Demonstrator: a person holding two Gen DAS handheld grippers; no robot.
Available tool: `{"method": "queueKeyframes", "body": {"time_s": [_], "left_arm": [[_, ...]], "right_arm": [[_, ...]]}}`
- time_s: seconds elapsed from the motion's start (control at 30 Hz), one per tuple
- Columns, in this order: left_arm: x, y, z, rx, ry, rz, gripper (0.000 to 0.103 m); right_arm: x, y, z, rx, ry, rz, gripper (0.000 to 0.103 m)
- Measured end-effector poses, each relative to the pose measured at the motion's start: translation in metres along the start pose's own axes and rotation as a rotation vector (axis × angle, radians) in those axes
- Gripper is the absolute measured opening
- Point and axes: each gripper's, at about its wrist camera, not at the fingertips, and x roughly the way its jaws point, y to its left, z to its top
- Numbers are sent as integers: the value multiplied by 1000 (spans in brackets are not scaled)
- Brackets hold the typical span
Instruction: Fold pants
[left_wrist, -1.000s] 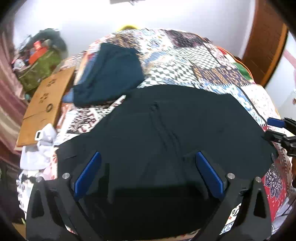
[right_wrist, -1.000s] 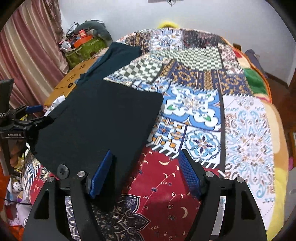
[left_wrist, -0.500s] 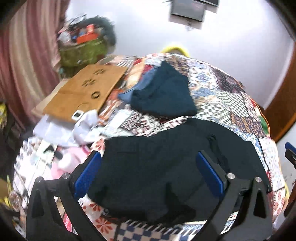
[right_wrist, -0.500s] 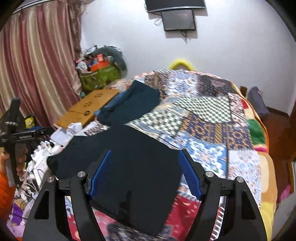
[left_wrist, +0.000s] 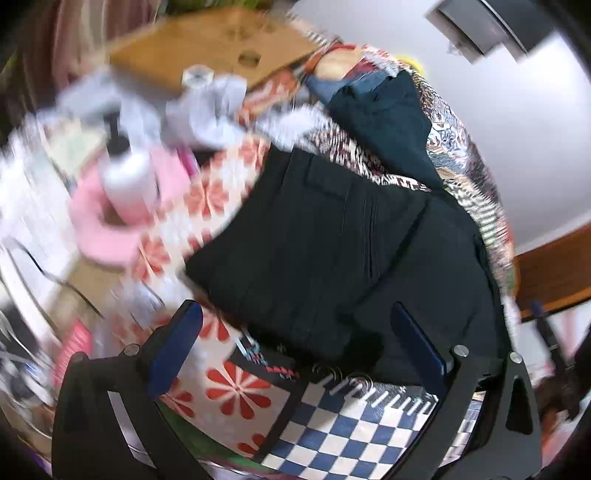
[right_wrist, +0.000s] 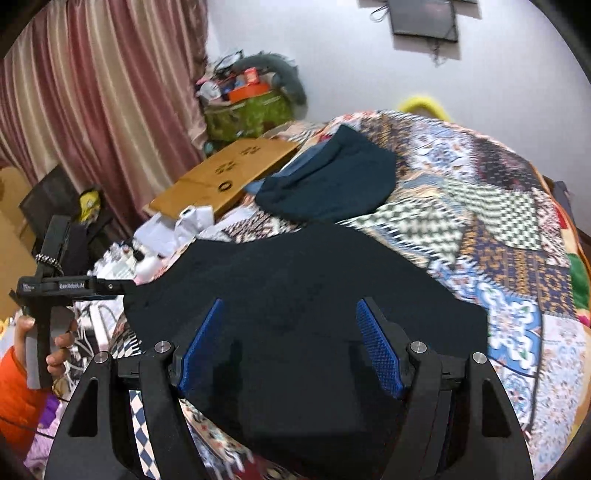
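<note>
The black pants lie folded flat on the patchwork quilt; in the left wrist view they fill the middle, with a back pocket showing. My left gripper is open and empty, held over the pants' near left corner at the bed's edge. My right gripper is open and empty, held above the pants' near edge. The left gripper also shows in the right wrist view at the pants' left edge, held in a hand.
A folded dark teal garment lies farther up the bed. A brown cardboard sheet, white cloth, a pink item and clutter sit left of the bed. Curtains hang on the left.
Both grippers have drawn back and tilted up from the pants. The left gripper swung toward the bed's left edge, with motion blur. Both stay open and empty.
</note>
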Motion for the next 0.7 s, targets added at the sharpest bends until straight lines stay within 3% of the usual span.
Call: {"method": "queueKeyframes", "body": {"time_s": [0.1,0.27,0.53,0.63,0.7], "left_arm": [[13,15,-4,-87,67,-98,103],[21,11,-5,-68,93,-127,103],[42,16,2,-90,137,-277,103],[49,14,7,-90,133,-279,103],[52,13,15,-90,119,-250,97]], "right_arm": [[15,8,-3,-12,47,-3,71],[34,11,-13,-17,124,-9,71],[38,15,-14,-24,138,-8,74],[37,16,-14,-20,136,-8,74],[37,16,-13,-17,135,-7,74]]}}
